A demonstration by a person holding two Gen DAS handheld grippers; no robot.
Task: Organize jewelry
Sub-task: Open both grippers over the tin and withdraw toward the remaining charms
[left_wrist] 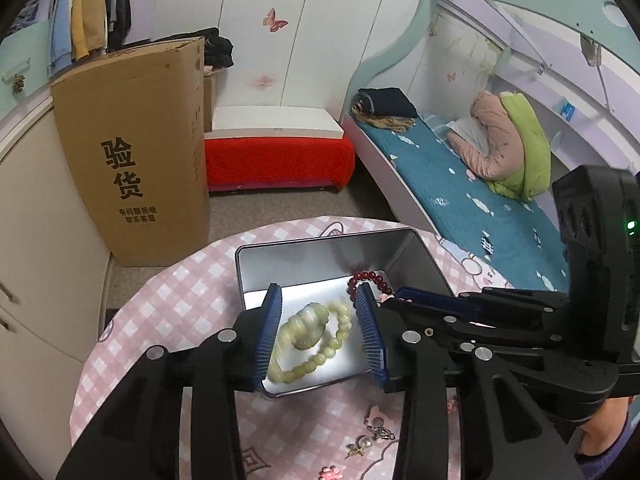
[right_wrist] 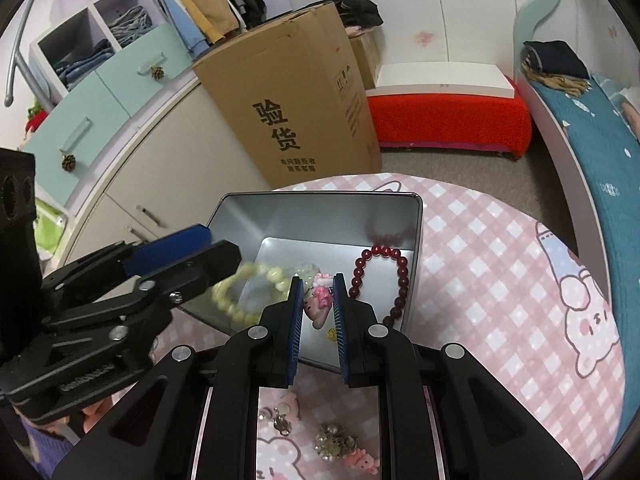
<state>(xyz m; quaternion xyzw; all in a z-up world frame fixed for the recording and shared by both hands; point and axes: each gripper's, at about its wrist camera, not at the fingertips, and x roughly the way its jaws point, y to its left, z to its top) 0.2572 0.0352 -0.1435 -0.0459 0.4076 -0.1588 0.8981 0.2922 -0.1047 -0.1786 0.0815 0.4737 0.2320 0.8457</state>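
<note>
Hovering over the tin (left_wrist: 256, 276), left claw (left_wrist: 318, 330) gapes, right claw (right_wrist: 316, 312) grips a pink charm (right_wrist: 320, 304); carton (left_wrist: 140, 160) reads "验货".

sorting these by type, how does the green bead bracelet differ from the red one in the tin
The green bracelet has pale yellow-green beads plus a large carved stone; the red bracelet has dark red beads only. The green one lies at the tin's left, the red at its right wall. Both are round-bead loops lying inside the tin.

Cardboard box (left_wrist: 136, 160) nr cabinet (left_wrist: 36, 240); red bench (left_wrist: 280, 162), bed (left_wrist: 472, 204).
</note>
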